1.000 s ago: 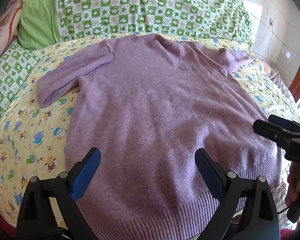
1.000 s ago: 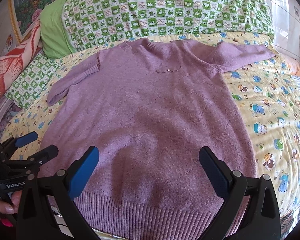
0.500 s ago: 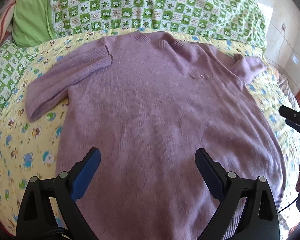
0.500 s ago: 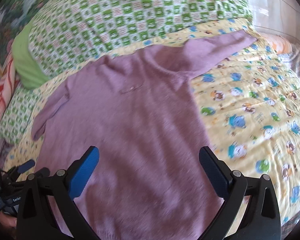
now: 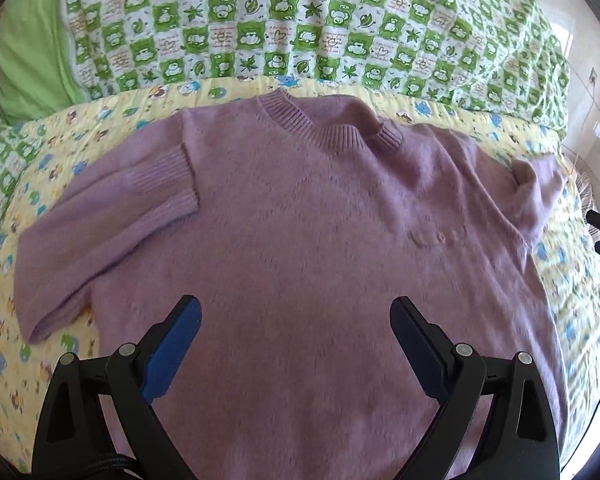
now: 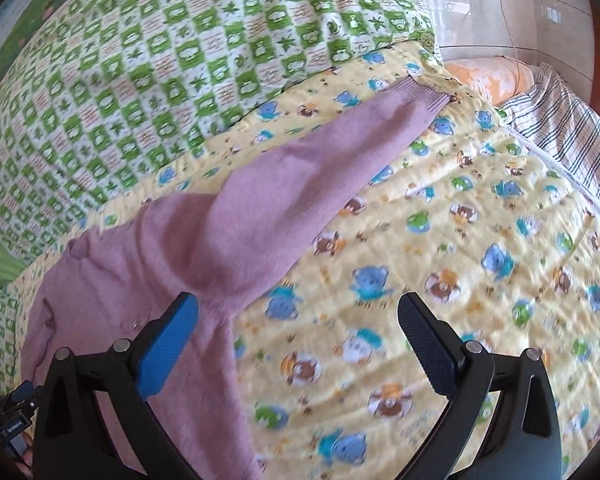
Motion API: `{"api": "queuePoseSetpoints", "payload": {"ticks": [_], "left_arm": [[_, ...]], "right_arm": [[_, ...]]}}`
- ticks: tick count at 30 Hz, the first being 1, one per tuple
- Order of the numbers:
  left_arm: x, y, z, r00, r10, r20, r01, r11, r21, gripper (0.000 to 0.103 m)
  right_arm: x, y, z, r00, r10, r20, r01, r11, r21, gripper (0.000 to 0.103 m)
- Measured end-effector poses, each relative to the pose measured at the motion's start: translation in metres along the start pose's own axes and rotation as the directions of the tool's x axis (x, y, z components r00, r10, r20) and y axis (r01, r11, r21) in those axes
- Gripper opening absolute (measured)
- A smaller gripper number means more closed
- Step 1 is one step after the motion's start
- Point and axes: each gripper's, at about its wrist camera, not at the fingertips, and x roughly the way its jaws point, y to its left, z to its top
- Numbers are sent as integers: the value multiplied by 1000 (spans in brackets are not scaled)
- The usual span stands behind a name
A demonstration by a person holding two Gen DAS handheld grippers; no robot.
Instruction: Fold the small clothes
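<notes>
Since a second ago both grippers have travelled up the purple sweater (image 5: 300,240) from its hem: the left gripper (image 5: 296,328) now hangs over the chest, and the right gripper (image 6: 298,322) has swung out toward the outstretched sleeve (image 6: 300,184), so that the yellow cartoon quilt (image 6: 460,240) fills most of the space between its jaws. Both pairs of jaws stand wide apart and hold nothing. The sweater lies flat, front up, ahead of and beneath the left jaws, collar farthest away. Judging by the layout, folding has barely begun: the other sleeve (image 5: 112,216), ahead of the left jaws on their left, is doubled back with its cuff by the shoulder, while the outstretched one runs away from the right gripper's left jaw, unfolded; body folds remain. A green checked blanket (image 5: 300,32) is heaped beyond the collar, near it. Nothing lies on the sweater.
</notes>
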Motion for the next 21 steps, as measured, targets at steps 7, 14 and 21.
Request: {"api": "queuePoseSetpoints", "payload": {"ticks": [7, 14, 21], "left_arm": [[49, 9, 56, 1000, 6, -14, -7, 997, -75, 96], [89, 25, 75, 998, 31, -60, -39, 990, -135, 96], [114, 49, 76, 993, 80, -88, -92, 985, -144, 96]], "right_arm": [[60, -51, 70, 998, -64, 22, 61, 991, 122, 100], [118, -113, 120, 993, -120, -9, 118, 953, 278, 92], [151, -122, 135, 990, -132, -56, 142, 949, 283, 67]]}}
